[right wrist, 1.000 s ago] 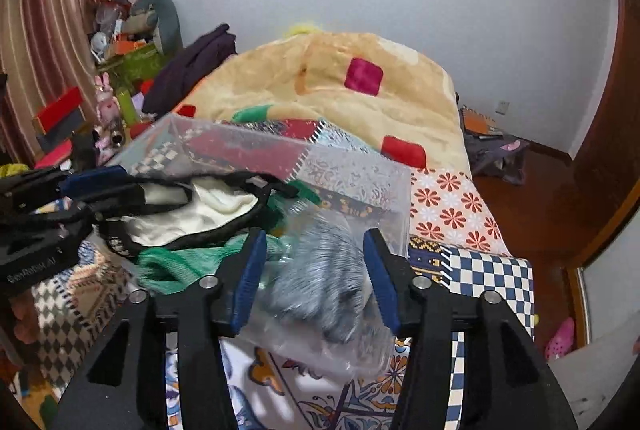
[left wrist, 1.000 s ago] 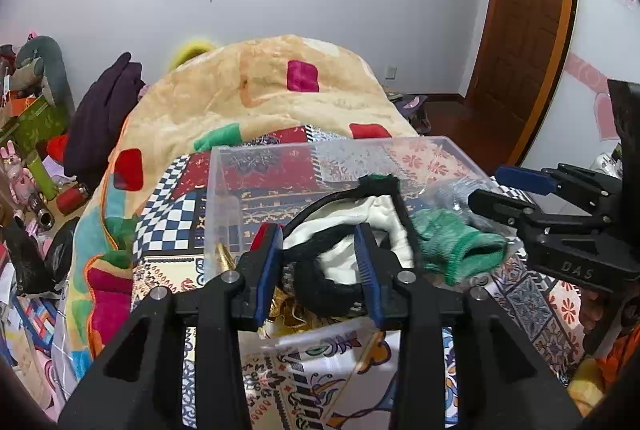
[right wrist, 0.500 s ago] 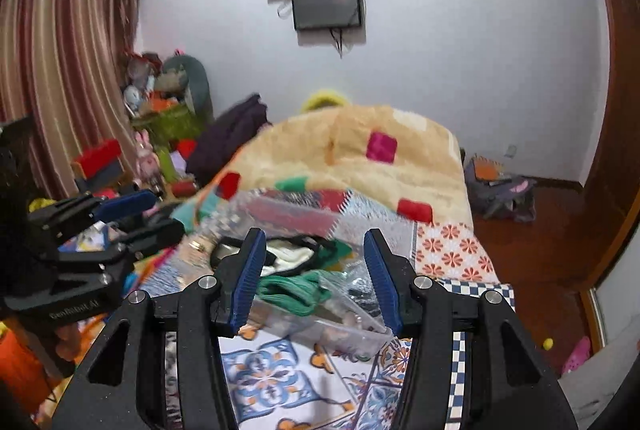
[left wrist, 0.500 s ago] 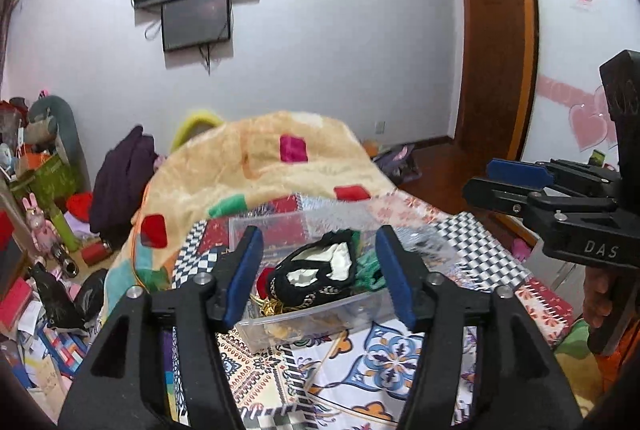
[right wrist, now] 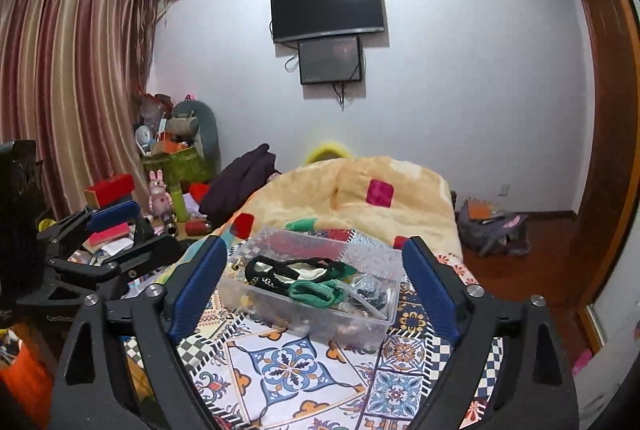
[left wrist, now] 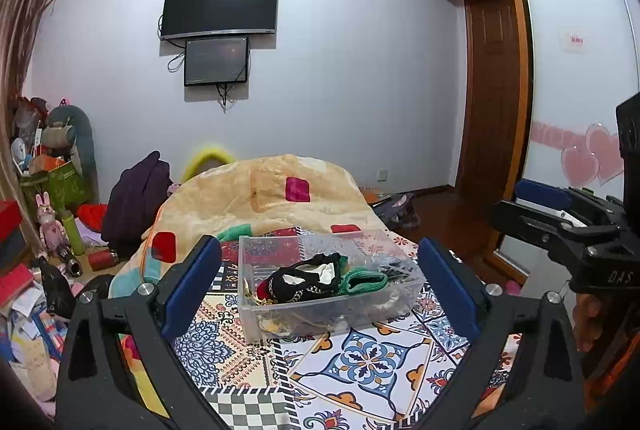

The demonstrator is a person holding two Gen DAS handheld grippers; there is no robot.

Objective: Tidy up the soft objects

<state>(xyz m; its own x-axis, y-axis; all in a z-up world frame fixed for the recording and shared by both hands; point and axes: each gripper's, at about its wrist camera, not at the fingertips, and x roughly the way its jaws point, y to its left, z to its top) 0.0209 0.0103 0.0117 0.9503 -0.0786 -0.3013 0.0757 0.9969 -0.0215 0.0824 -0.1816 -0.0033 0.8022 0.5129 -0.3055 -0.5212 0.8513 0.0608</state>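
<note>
Nearest, the left gripper [left wrist: 318, 284] and right gripper [right wrist: 314, 284] both hang released, holding nothing, above the patterned bedspread [left wrist: 360, 362]. Beyond them a clear plastic bin [left wrist: 320, 314] sits on the bed, holding a black-and-cream soft piece [left wrist: 304, 280], a green knitted piece [right wrist: 316, 292] and a crinkled bag of grey stuff [right wrist: 370, 292]. Farther off lies a beige blanket [left wrist: 260, 194].

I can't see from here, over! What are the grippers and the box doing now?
Left hand-held gripper open, empty. Right hand-held gripper open, empty. Clear box on the bed, black-and-white cloth and green cloth inside. Nothing in the way.
</note>
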